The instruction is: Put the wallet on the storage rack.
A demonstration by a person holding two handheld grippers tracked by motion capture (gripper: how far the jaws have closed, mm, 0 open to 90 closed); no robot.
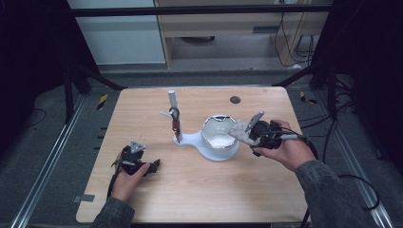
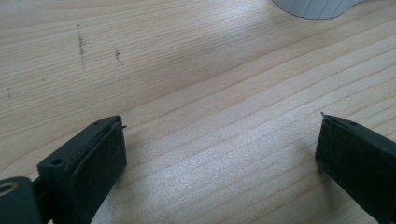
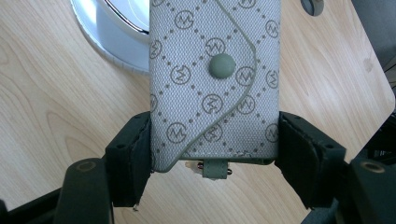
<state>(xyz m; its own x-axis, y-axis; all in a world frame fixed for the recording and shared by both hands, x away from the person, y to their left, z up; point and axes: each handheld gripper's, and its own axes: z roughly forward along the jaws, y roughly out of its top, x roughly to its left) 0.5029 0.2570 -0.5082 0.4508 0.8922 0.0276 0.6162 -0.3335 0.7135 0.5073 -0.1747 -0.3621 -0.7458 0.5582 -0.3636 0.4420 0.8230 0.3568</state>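
The right gripper (image 3: 215, 163) has its jaws clamped on the two long edges of a grey patterned pouch (image 3: 215, 84) with a snap button, and holds it just off the right edge of the white bowl (image 1: 219, 135), the pouch's far end reaching over the bowl's rim. The bowl sits on a white stand (image 1: 190, 140) near the middle of the wooden table (image 1: 199, 190), with an upright post (image 1: 173, 102) rising just left of the bowl. The left gripper (image 2: 219, 154) rests low over bare wood well to the left of the bowl and nearer the person, its jaws spread wide with nothing between them.
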